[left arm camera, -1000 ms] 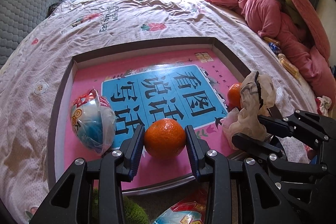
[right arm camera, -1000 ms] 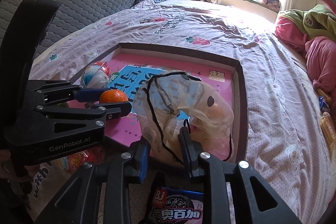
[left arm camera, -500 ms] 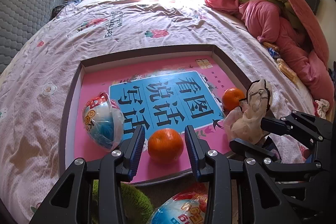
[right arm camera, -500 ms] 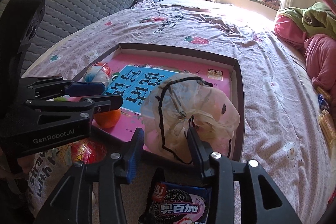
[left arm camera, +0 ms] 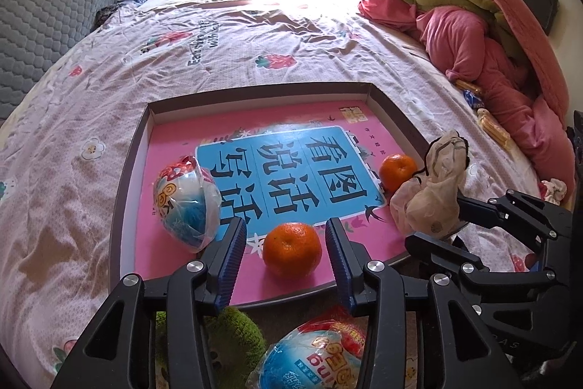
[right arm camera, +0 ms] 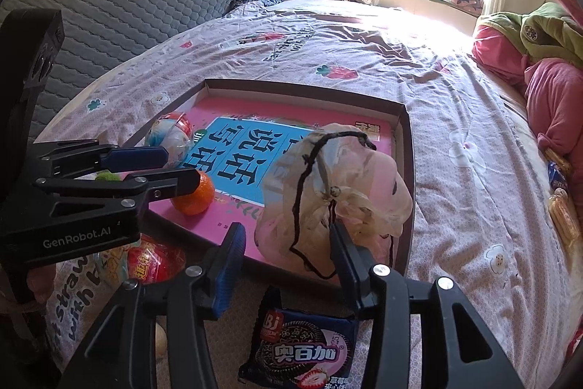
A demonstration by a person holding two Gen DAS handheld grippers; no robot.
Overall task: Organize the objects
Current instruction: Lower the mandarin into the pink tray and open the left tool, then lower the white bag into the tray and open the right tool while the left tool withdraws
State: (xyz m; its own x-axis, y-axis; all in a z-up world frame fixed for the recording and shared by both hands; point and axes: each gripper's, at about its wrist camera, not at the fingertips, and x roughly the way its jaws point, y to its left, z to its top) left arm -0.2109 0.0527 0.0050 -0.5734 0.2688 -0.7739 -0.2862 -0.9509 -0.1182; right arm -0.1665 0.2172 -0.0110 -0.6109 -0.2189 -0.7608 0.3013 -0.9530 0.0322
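Note:
A shallow pink tray [left arm camera: 131, 170] with a blue label lies on the bed. An orange [left arm camera: 292, 255] sits at its near edge; my left gripper [left arm camera: 286, 252] is open, fingers either side of it, apart from it. A wrapped toy ball [left arm camera: 187, 203] lies at the tray's left, a second orange [left arm camera: 397, 172] at its right. In the right wrist view, my right gripper [right arm camera: 288, 243] is open around a crumpled mesh bag [right arm camera: 339, 185] with black drawstring, resting on the tray [right arm camera: 406, 148]. The near orange [right arm camera: 192, 197] and ball [right arm camera: 171, 137] show there too.
Outside the tray's near edge lie a second wrapped ball [left arm camera: 313, 358], a green fuzzy thing [left arm camera: 226, 341] and an Oreo-style cookie pack [right arm camera: 302, 349]. Pink and green bedding [left arm camera: 473, 35] is piled right, with snack packets [right arm camera: 563, 210] beside it. A grey headboard [right arm camera: 127, 10] stands left.
Both grippers have pulled back toward me. The left released the orange, which now sits free in the tray. The right gripper opened wider and the mesh bag rests in the tray.

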